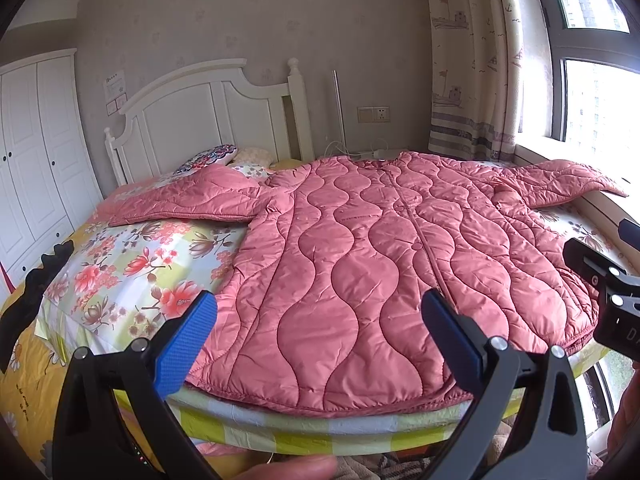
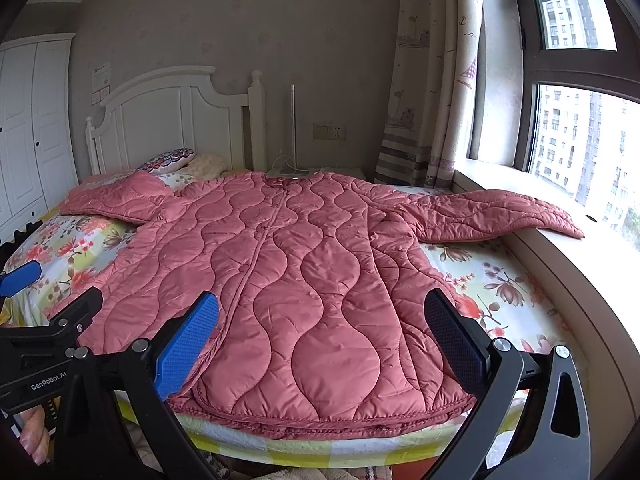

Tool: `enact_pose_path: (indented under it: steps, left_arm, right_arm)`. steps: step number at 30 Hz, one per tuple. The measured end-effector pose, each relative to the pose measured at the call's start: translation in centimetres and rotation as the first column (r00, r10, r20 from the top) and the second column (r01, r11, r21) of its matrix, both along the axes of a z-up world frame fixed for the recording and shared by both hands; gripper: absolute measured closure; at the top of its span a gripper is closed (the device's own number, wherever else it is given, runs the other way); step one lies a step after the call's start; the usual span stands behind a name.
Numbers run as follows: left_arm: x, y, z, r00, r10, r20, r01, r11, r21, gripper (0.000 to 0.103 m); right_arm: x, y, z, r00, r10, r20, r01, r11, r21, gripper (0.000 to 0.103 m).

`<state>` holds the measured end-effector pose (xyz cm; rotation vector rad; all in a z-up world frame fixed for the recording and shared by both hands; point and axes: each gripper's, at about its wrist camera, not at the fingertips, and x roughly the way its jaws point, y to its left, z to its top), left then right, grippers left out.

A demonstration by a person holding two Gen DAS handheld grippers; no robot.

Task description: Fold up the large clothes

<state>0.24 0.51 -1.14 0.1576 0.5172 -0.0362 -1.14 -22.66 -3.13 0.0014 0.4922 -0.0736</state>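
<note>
Left wrist view
Coat: the pink quilted coat lies spread flat, front up, on the floral bedsheet, its hem at the bed's near edge.
Sleeves: one sleeve stretches away from the coat body toward the wardrobe; the other sleeve reaches onto the windowsill.
Left gripper: jaws wide apart, holding nothing, poised just short of the coat's hem.
Right gripper: partly visible past the coat's window-side edge; its jaw state cannot be told here.

Right wrist view
Coat: collar end toward the white headboard, hem nearest.
Right gripper: blue pads spread apart, empty, over the coat's hem.
Windowsill: the coat's far sleeve rests on it.
</note>
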Motion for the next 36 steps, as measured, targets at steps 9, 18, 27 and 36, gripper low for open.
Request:
enact_pose_path:
  steps: [9,18,27,36]
  left_arm:
    - [0.01,0.03,-0.02,1.000,0.000,-0.002,0.000,1.000,-0.001,0.002]
    - [0.01,0.06,0.02,1.000,0.000,0.000,0.000,1.000,-0.003,0.002]
    - [0.02,0.11,0.04,1.000,0.001,0.000,-0.001,1.000,-0.006,0.002]
    - [-0.02,0.16,0.00,1.000,0.000,-0.001,0.000,1.000,-0.006,0.002]
  right_arm:
    - [0.03,-0.05,0.00,1.000,0.001,-0.003,-0.001,1.000,0.004,0.004]
    - [-0.01,-0.02,-0.02,1.000,0.000,-0.002,0.000,1.000,0.012,0.004]
    - [0.02,-0.06,0.06,1.000,-0.003,-0.001,0.003,1.000,0.018,0.004]
    - [0.06,-0.24,0.00,1.000,-0.004,-0.002,0.004,1.000,0.019,0.004]
